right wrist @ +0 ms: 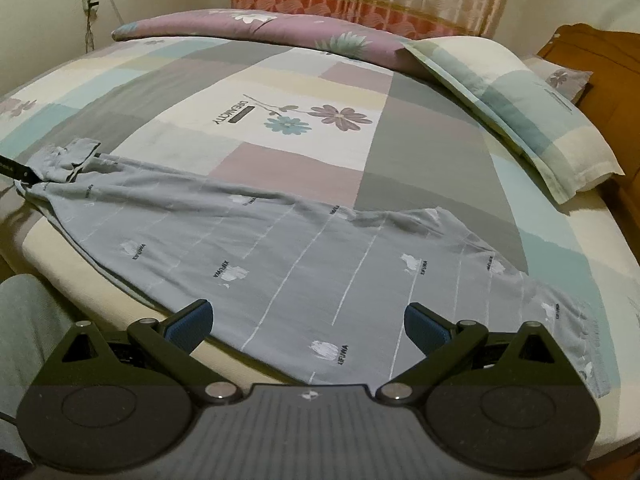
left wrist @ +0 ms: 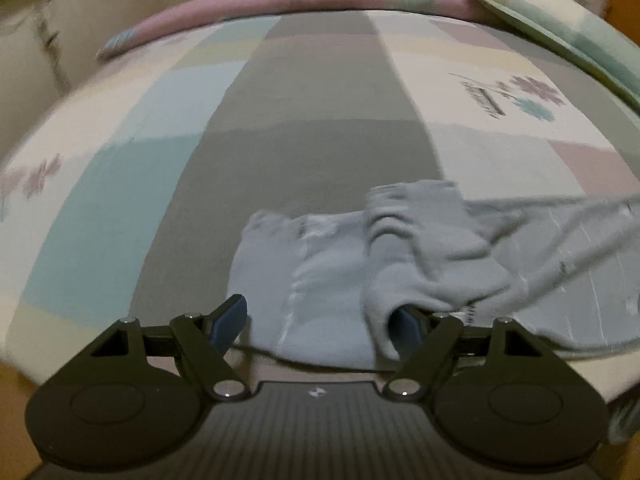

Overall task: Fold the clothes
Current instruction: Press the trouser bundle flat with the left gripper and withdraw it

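Observation:
A light blue-grey shirt (right wrist: 280, 256) with thin white lines and small printed marks lies stretched across the near part of the bed. My right gripper (right wrist: 308, 322) is open just above its near hem, blue pads (right wrist: 192, 320) wide apart with nothing between them. In the left wrist view the shirt's bunched end (left wrist: 400, 248) lies rumpled on the grey stripe. My left gripper (left wrist: 320, 322) is open around this end, and a fold of cloth drapes over its right pad (left wrist: 410, 326). A black part of the left gripper (right wrist: 14, 170) shows at the shirt's far left end.
The bed (right wrist: 420, 152) has a patchwork sheet with flower prints. A striped pillow (right wrist: 520, 112) lies at the right and a purple folded quilt (right wrist: 260, 28) at the back. A wooden headboard (right wrist: 592, 64) is far right, a curtain behind, and cables hang on the left wall.

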`<state>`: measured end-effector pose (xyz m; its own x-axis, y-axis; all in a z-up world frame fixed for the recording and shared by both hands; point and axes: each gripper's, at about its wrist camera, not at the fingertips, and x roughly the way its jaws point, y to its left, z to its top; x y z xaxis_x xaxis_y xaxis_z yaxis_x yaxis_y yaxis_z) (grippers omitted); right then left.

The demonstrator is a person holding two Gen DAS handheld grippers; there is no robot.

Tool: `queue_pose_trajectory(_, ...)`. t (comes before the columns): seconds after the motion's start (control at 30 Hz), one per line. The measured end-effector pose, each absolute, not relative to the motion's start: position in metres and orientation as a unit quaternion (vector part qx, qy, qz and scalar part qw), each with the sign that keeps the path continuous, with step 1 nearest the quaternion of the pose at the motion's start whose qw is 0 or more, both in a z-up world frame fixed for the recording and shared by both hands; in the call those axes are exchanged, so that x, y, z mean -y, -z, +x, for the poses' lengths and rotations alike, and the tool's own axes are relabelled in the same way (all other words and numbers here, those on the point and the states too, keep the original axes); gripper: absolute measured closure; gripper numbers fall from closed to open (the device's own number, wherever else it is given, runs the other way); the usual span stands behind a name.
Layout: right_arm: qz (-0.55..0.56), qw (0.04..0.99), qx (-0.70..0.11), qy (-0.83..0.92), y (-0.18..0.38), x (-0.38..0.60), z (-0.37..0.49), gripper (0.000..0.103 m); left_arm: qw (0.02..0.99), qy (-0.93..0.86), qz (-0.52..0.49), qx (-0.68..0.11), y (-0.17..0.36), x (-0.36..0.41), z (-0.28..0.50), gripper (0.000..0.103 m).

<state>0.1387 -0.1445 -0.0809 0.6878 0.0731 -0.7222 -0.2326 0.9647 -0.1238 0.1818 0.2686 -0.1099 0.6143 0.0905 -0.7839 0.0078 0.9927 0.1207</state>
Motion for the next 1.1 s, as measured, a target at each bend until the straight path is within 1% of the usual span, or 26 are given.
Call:
queue_pose_trajectory(0.13, -0.104, 0.913, -0.385, -0.085, 0.08, 0.142, 0.139, 0.0, 0.892, 0.014, 0.139, -0.429, 0.104, -0.234, 0.177, 0.026)
queue_pose_trajectory(0.33, -0.099, 0.917, -0.376, -0.087, 0.075, 0.14, 0.138, 0.0, 0.892, 0.1, 0.138, -0.418, 0.081, -0.203, 0.182, 0.024)
queue_pose_trajectory(0.4, -0.098, 0.918, -0.374, -0.09, 0.073, 0.139, 0.137, 0.0, 0.893, 0.093, 0.148, -0.415, 0.081, -0.193, 0.192, 0.023)
queue_pose_trajectory(0.5, -0.095, 0.921, -0.366, -0.095, 0.07, 0.139, 0.133, 0.0, 0.887, 0.057, 0.151, -0.432, 0.094, -0.184, 0.216, 0.023)
queue_pose_trajectory(0.7, -0.092, 0.932, -0.335, -0.103, 0.055, 0.148, 0.113, 0.0, 0.877, 0.003, 0.136, -0.462, 0.114, -0.19, 0.234, 0.021)
queue_pose_trajectory(0.83, -0.078, 0.936, -0.329, -0.101, 0.051, 0.164, 0.106, 0.0, 0.875, -0.031, 0.139, -0.462, 0.104, -0.203, 0.231, 0.021)
queue_pose_trajectory(1.1, -0.082, 0.932, -0.338, -0.106, 0.054, 0.159, 0.12, 0.0, 0.879, -0.042, 0.095, -0.465, 0.095, -0.238, 0.231, 0.021)
